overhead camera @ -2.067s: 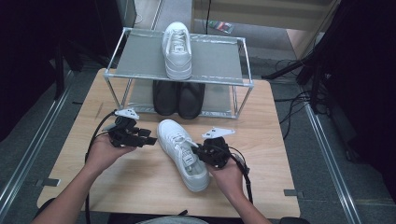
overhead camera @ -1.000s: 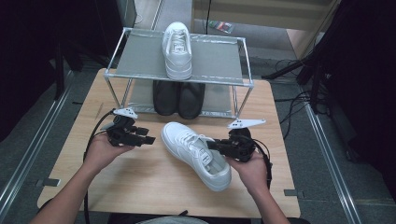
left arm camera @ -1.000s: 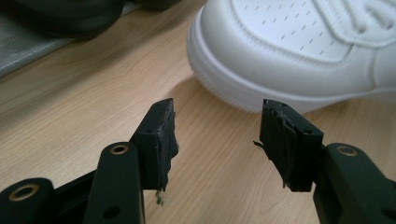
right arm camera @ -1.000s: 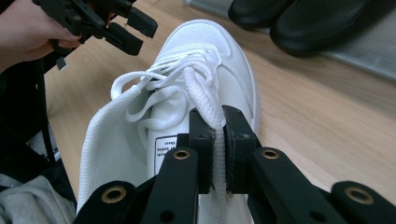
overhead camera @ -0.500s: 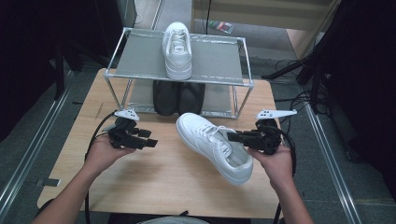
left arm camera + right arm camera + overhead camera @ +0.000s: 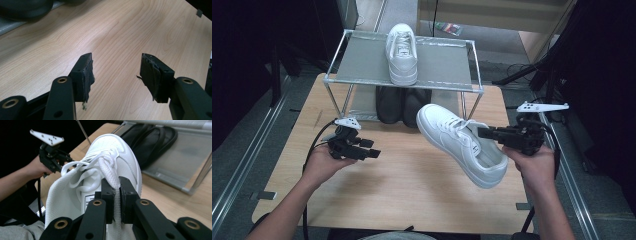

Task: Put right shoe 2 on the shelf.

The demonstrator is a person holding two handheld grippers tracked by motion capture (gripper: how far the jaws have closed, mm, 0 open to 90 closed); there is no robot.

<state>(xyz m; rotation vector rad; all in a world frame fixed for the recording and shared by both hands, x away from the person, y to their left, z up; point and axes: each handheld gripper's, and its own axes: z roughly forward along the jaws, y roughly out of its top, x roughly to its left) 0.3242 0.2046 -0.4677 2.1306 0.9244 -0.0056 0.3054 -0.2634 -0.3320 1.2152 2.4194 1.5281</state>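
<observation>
Right gripper view shows the right gripper point(image 6: 116, 202) with fingers closed on the tongue of the white sneaker point(image 6: 110, 165), held above the counter point(image 6: 402, 175) before the shoe rack point(image 6: 362, 62). The left gripper point(image 6: 371, 153) has fingers wide apart, holding nothing.

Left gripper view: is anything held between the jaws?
No, the left gripper stands open, with bare wooden table showing in the gap between its jaws.

High view above the table point(image 6: 412, 195), facing forward and down; both gripper views close, sharing that tabletop.
</observation>
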